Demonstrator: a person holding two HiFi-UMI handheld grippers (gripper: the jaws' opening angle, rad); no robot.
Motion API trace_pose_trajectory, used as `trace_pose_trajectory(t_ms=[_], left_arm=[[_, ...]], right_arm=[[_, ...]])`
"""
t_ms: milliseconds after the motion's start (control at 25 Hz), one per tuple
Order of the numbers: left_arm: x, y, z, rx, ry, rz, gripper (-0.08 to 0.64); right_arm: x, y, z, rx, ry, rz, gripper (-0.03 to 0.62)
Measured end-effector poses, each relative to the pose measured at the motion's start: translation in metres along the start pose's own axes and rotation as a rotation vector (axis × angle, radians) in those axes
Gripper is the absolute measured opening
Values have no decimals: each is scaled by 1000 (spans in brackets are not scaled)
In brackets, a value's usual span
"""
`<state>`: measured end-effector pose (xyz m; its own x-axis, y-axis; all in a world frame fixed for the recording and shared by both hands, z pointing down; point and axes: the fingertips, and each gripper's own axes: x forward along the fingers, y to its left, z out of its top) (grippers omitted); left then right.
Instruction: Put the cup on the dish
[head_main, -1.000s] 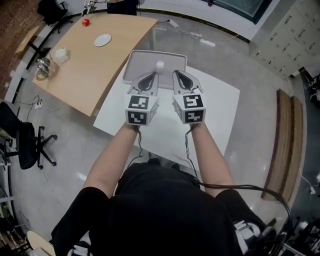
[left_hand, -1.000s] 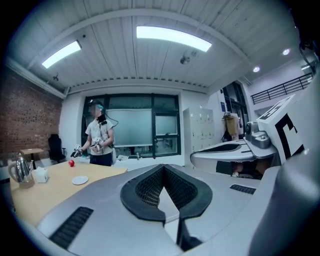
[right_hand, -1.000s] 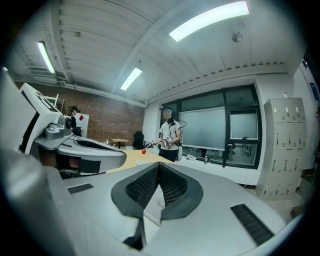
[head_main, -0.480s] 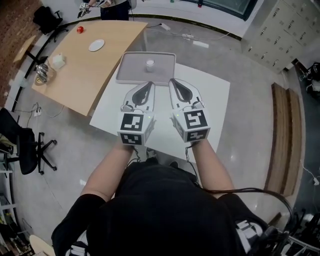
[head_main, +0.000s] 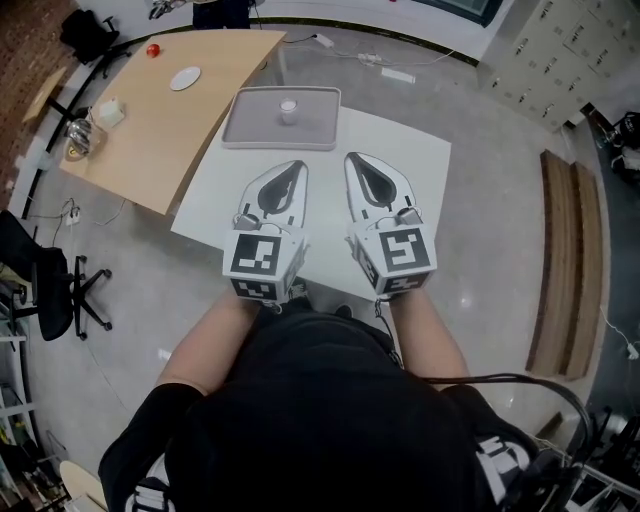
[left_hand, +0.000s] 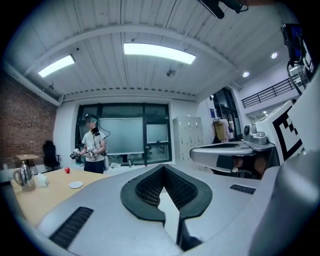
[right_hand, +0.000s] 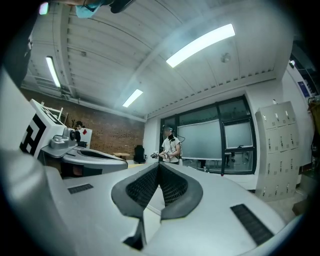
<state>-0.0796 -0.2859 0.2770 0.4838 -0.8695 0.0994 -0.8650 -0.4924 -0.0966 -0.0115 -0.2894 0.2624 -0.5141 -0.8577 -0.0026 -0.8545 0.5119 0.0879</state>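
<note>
A small white cup (head_main: 289, 108) stands in a grey tray (head_main: 250, 125) at the far edge of the white table (head_main: 430, 200). The white dish (head_main: 185, 77) lies on the wooden table (head_main: 150, 150) to the left; it also shows in the left gripper view as a small dish (left_hand: 75, 184). My left gripper (head_main: 296, 163) and right gripper (head_main: 352, 157) hover side by side over the white table, short of the tray. Both are shut with nothing in them, as the left gripper (left_hand: 163, 166) and right gripper (right_hand: 159, 164) views show. Both point level across the room.
The wooden table also carries a red ball (head_main: 153, 49), a white box (head_main: 108, 110) and a metal kettle (head_main: 80, 130). An office chair (head_main: 55, 285) stands at the left. A person (left_hand: 93, 150) stands by the far window, and a wooden bench (head_main: 565, 260) lies at the right.
Both grippers have drawn back from the tray's near edge toward me, still shut and side by side. The tray and cup now sit farther ahead of them.
</note>
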Motion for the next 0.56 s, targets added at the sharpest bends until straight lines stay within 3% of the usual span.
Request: trace_pose_trajectory(t_ms=[560], left_arm=[[-18, -43, -9, -6, -11, -7, 8]], right_arm=[[-46, 7, -7, 11, 18, -9, 12]])
